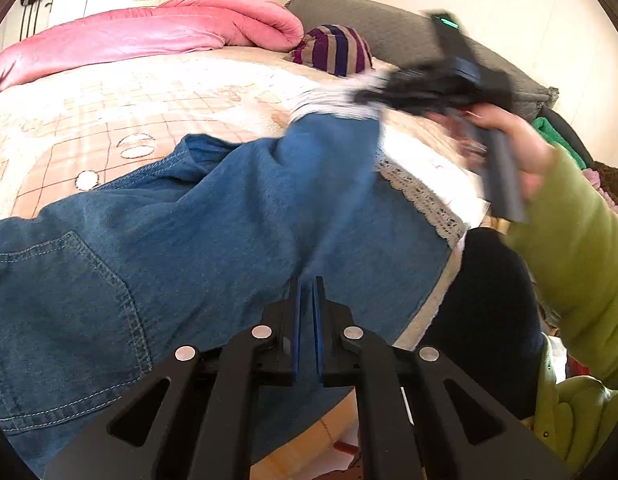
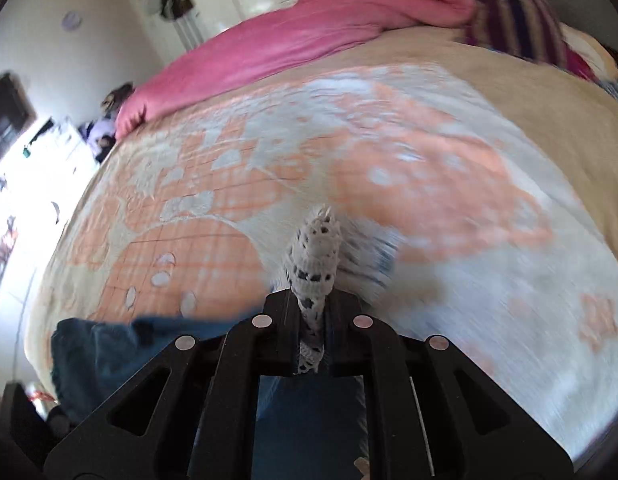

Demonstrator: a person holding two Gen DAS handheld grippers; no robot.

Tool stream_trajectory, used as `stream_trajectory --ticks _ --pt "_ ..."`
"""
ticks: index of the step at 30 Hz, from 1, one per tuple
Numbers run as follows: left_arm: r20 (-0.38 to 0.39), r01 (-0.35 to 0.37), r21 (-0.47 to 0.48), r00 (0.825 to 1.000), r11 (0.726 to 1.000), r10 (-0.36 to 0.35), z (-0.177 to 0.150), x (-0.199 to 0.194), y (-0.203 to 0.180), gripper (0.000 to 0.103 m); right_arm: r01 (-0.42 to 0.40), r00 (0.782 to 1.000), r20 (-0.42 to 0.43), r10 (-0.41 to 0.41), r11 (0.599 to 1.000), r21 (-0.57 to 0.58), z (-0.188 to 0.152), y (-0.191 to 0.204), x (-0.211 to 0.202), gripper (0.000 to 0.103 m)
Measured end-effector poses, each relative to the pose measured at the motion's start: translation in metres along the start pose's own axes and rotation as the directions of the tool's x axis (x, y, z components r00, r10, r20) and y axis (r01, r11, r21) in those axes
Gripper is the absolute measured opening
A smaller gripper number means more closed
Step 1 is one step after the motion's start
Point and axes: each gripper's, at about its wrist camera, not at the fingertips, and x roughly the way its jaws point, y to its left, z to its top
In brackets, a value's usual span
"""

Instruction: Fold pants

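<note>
Blue denim pants (image 1: 197, 240) with a white lace hem (image 1: 425, 200) lie across the bed, back pocket at the left. My left gripper (image 1: 307, 280) is shut, fingers together just over the denim, holding nothing I can see. My right gripper (image 1: 373, 96) is blurred, above the far leg end; in its own view the gripper (image 2: 315, 300) is shut on the lace hem (image 2: 315, 256), with denim (image 2: 105, 348) hanging below at the left.
A pink quilt (image 1: 149, 32) lies at the bed's far side, with a striped purple cloth (image 1: 333, 48) and a grey pillow (image 1: 389, 28) beside it. The peach patterned bedspread (image 2: 389, 160) covers the bed. The bed edge is at the right, near the person's green sleeve (image 1: 577, 240).
</note>
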Motion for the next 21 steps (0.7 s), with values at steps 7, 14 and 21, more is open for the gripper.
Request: stream_trajectory --ticks 7,14,21 --pt "-0.01 -0.032 0.042 0.999 0.999 0.033 -0.002 -0.01 -0.001 0.0 -0.056 0.996 -0.061 0.067 0.983 0.173 -0.068 -0.059 -0.048 0.004" --pt "-0.02 -0.048 0.066 0.999 0.997 0.05 -0.006 -0.015 -0.007 0.0 -0.1 0.984 -0.119 0.131 0.966 0.237 -0.112 -0.081 -0.057 0.029" --pt "-0.022 -0.011 0.194 1.0 0.981 0.015 -0.005 -0.014 -0.043 0.008 -0.086 0.993 -0.059 0.103 0.965 0.248 -0.114 -0.091 -0.071 0.028"
